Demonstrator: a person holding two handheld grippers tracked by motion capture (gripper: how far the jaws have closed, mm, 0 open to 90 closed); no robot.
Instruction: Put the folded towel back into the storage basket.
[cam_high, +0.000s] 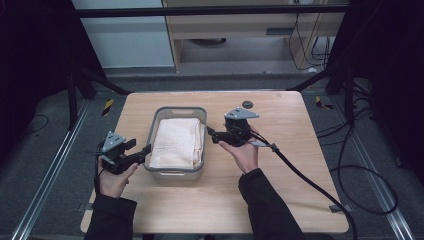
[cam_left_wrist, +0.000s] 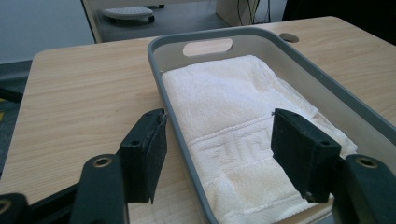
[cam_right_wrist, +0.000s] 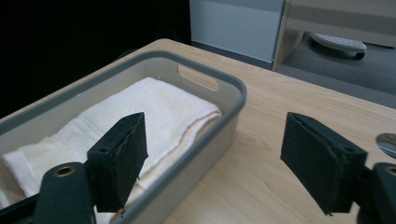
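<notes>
One pale wooden table (cam_high: 280, 165), grey carpeted floor (cam_high: 45, 150).

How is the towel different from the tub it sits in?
The towel is creamy white; the tub is grey. The towel looks soft and lies folded flat, with a woven pattern near one end; the tub is stiff, with upright walls and a handle slot at each end. The towel is smaller, fitting inside the tub. Both are rectangular and sit on the wooden table.

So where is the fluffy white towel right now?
The towel lies folded inside the grey bin in the middle of the table, seen from the high view, between the left claw and the right claw.
</notes>
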